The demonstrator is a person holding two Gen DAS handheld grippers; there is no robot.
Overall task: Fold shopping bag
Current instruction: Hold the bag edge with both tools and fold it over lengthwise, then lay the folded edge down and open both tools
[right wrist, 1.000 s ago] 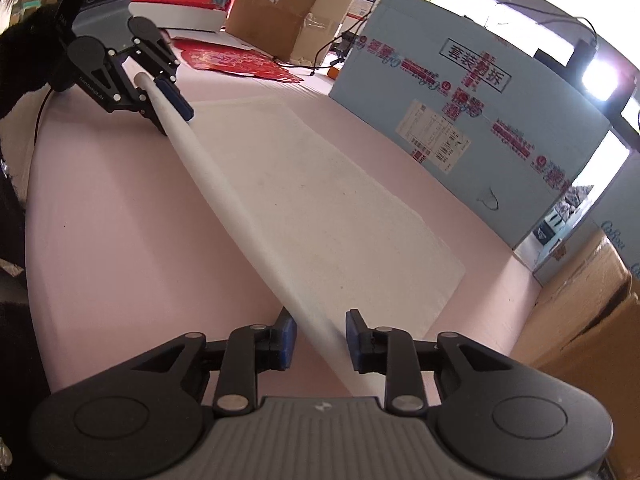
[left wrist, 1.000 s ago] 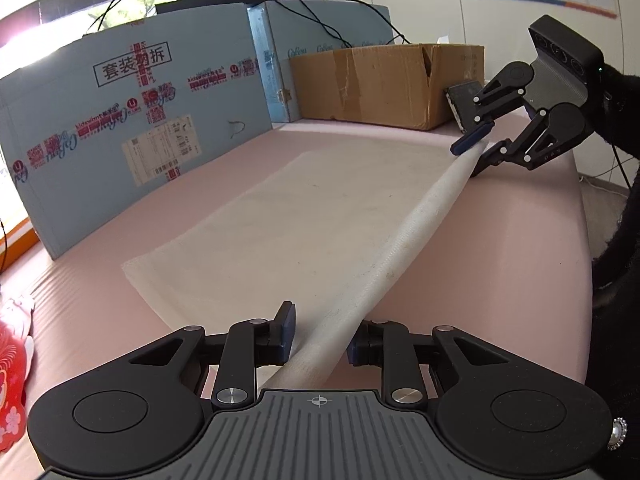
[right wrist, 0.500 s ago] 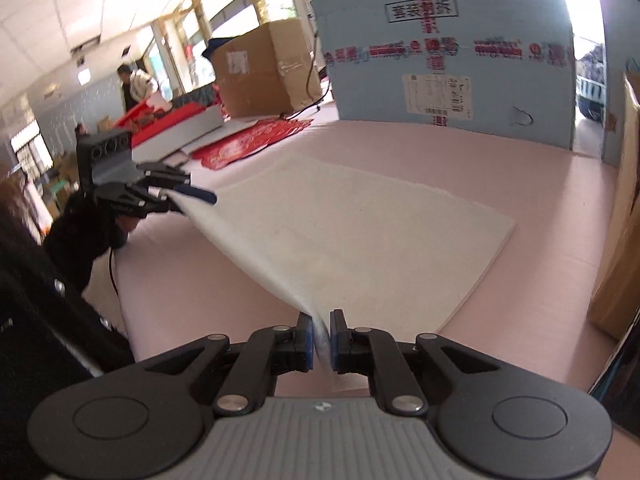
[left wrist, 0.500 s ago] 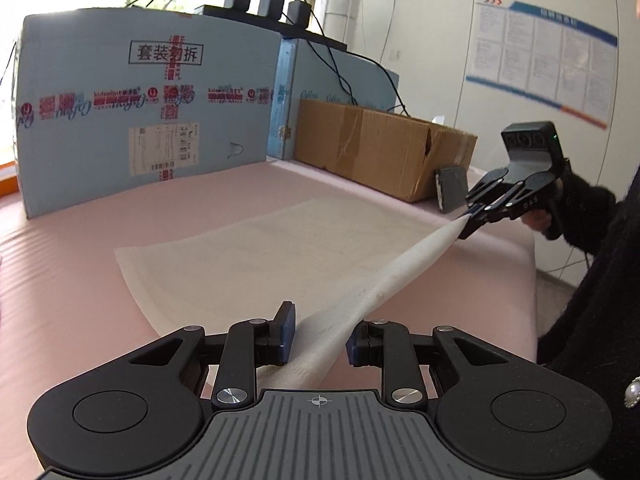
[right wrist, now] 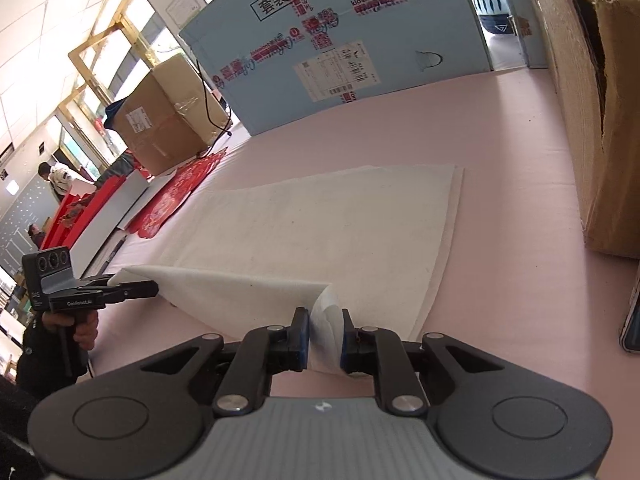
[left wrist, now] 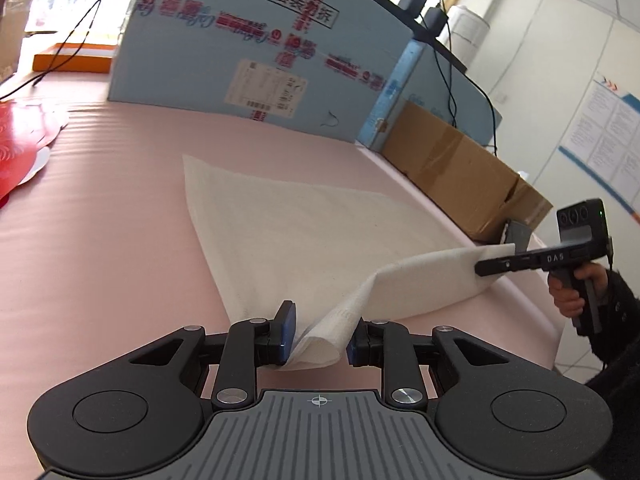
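Observation:
A white fabric shopping bag (left wrist: 304, 232) lies flat on the pink table, also seen in the right wrist view (right wrist: 320, 224). Its near edge is lifted off the table between both grippers. My left gripper (left wrist: 318, 334) is shut on the bag's near-left corner; it also shows at the left of the right wrist view (right wrist: 120, 286). My right gripper (right wrist: 325, 334) is shut on the near-right corner; it also shows at the right of the left wrist view (left wrist: 486, 266). The raised edge curls over the bag's flat part.
A large blue printed carton (left wrist: 256, 48) stands along the table's far side. A brown cardboard box (left wrist: 460, 176) sits at the right end (right wrist: 592, 112). Red paper items (left wrist: 24, 140) lie at the left end. A phone (right wrist: 632, 320) lies near the brown box.
Both grippers have lifted the bag's near edge higher and carried it toward the far side. The stretched edge now sags and twists between them.

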